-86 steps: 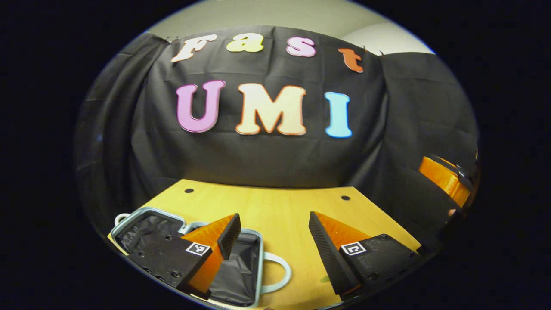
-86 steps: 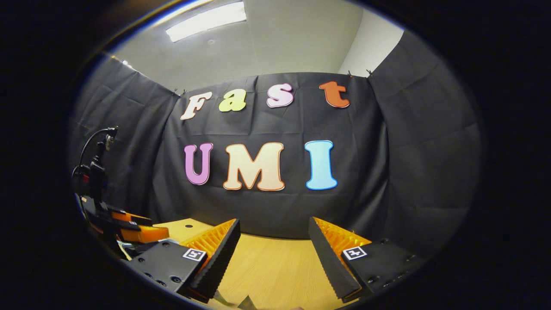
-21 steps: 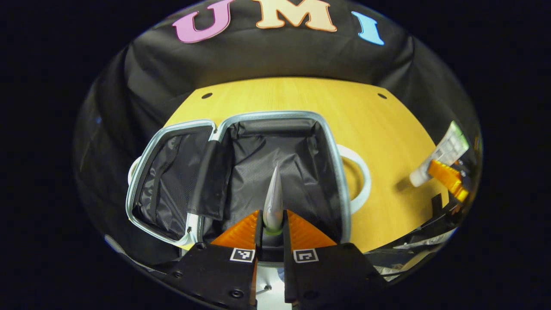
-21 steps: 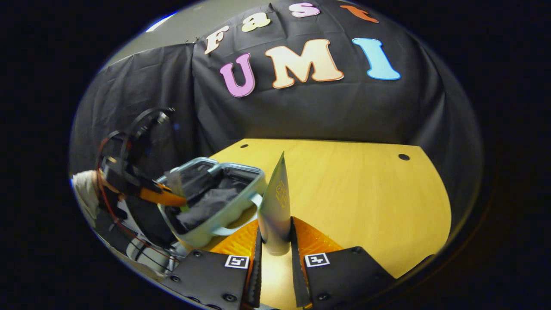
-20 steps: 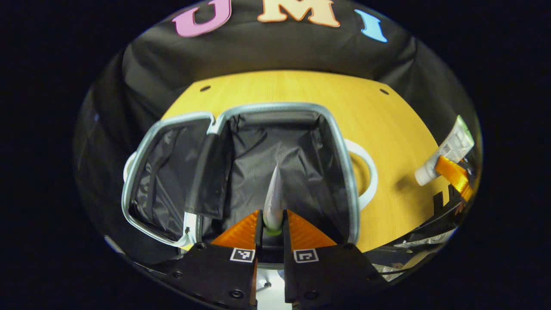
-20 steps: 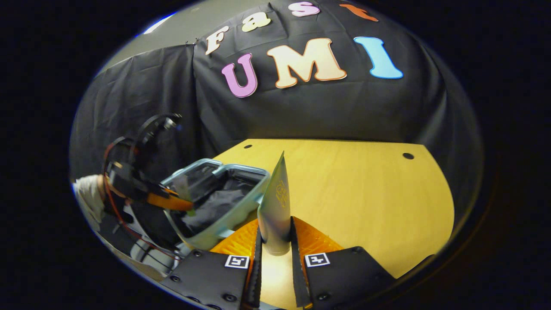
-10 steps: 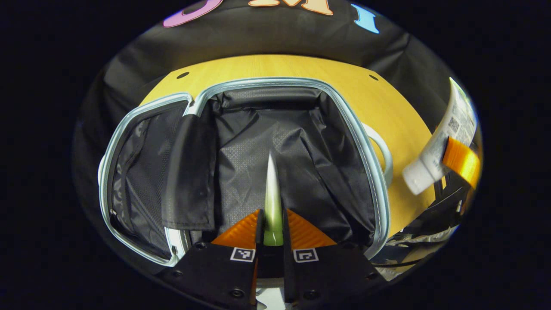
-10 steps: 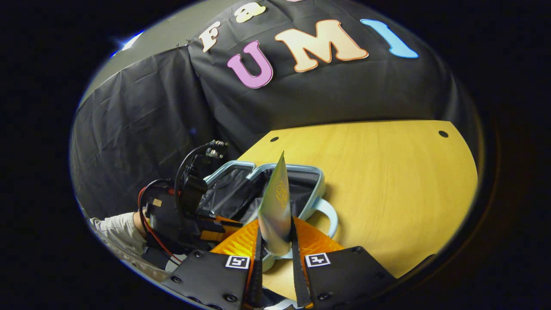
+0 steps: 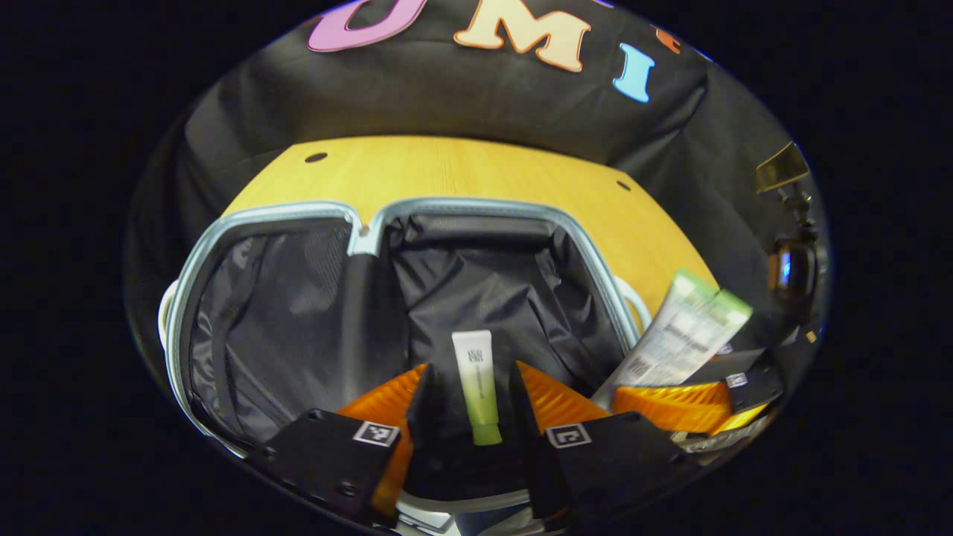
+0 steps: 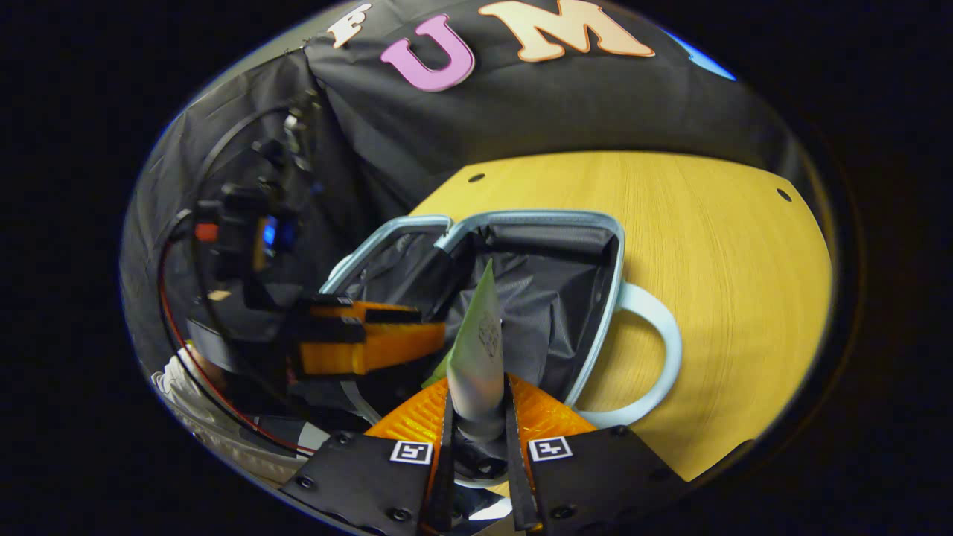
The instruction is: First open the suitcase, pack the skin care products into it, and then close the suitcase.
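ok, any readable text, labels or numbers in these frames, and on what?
Tube lying in the suitcase: print block, too small to read.
Held tube in the right gripper: print and a round emblem, too blurred to read.
Square markers: patterns, no text.
Nothing legible.

crinkled matt cloth lining (image 9: 476,283) (faint sheen), smooth wood-grain table (image 10: 715,246), glossy plastic tube (image 9: 477,383)

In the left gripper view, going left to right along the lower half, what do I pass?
Suitcase lid half → small green tube lying in the suitcase between the open left hand-held gripper's fingers → larger tube clamped in the right hand-held gripper.
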`<move>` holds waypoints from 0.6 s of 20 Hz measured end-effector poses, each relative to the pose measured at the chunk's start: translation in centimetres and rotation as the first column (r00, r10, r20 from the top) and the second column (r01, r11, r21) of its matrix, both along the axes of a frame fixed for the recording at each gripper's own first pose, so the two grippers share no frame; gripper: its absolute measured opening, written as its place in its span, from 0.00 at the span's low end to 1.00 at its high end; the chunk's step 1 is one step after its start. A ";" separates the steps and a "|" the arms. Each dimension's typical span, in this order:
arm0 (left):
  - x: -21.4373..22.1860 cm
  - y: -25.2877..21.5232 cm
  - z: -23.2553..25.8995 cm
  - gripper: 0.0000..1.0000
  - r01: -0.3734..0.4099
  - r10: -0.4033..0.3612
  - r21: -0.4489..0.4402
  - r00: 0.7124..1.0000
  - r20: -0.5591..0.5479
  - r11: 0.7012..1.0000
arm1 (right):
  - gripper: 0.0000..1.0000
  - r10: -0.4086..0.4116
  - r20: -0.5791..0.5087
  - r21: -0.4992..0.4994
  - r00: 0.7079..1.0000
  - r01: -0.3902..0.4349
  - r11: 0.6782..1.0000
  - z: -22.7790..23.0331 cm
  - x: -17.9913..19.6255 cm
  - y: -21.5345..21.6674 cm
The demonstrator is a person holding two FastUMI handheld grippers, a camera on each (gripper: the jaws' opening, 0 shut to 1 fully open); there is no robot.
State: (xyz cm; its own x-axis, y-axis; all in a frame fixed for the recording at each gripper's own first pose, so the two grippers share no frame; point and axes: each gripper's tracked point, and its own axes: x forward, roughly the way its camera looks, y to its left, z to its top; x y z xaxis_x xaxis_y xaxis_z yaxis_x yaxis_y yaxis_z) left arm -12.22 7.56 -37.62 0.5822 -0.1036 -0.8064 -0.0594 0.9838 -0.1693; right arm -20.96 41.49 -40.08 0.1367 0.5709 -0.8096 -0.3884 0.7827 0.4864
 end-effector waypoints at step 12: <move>-2.7 16.3 4.0 0.87 -0.284 0.279 0.035 0.955 0.096 0.958 | 0.65 -0.176 0.091 -0.043 0.980 0.180 0.983 -0.1 3.7 1.9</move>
State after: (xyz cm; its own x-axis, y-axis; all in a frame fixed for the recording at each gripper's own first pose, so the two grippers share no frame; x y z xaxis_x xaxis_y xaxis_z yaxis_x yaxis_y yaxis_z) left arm -14.93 23.83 -33.59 0.6520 0.1123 -0.7498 -0.3219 0.9364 -0.1396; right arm -17.22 43.36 -40.22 0.3029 0.4897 -0.8176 -0.2796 0.8658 0.4150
